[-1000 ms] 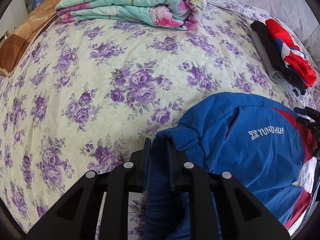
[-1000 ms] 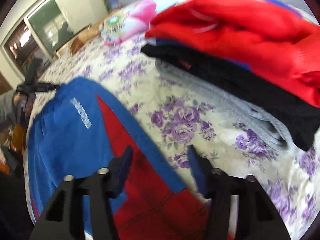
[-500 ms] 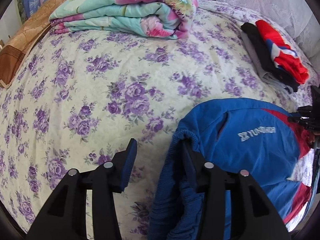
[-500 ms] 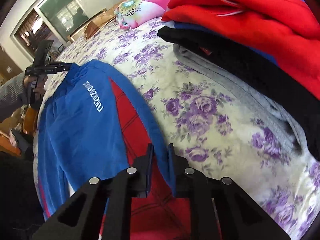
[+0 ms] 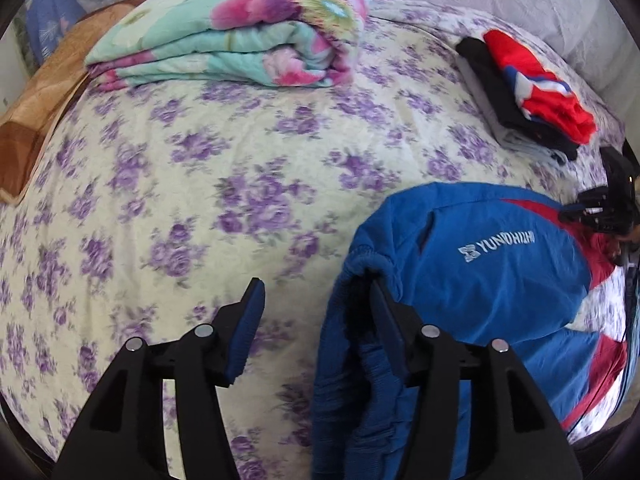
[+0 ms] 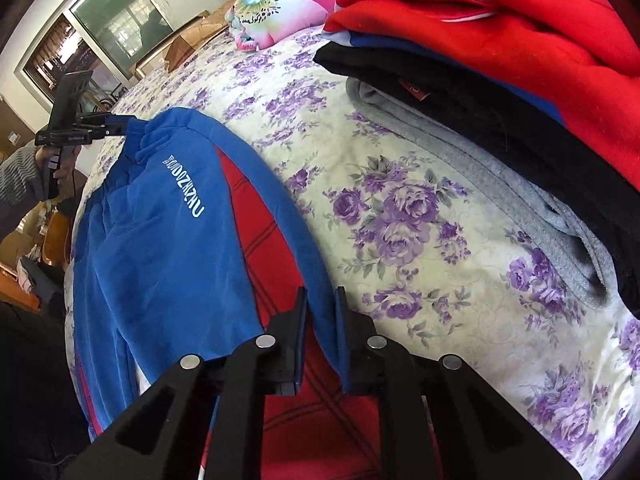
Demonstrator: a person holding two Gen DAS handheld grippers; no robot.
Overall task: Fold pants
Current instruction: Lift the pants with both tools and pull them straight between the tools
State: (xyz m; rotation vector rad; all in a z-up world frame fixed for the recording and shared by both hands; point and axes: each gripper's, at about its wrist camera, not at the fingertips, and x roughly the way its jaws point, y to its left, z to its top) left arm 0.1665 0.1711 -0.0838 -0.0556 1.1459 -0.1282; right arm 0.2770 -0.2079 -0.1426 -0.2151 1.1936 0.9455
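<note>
Beside the blue-and-red fleece pants point(image 5: 500, 280), the left gripper point(image 5: 316, 300) is opening off their waistband; the right gripper point(image 6: 320, 308) pinches their blue edge, anchoring the fold.

Left tongs point(image 5: 316, 300), pointing steeply downward, jaws opening; the ribbed waistband of the pants point(image 5: 500, 276) drapes over the right finger only. Right tongs point(image 6: 320, 304), likewise angled down, jaws clamped on the pants' blue edge. Left hand point(image 6: 60, 168) grips its handle.
</note>
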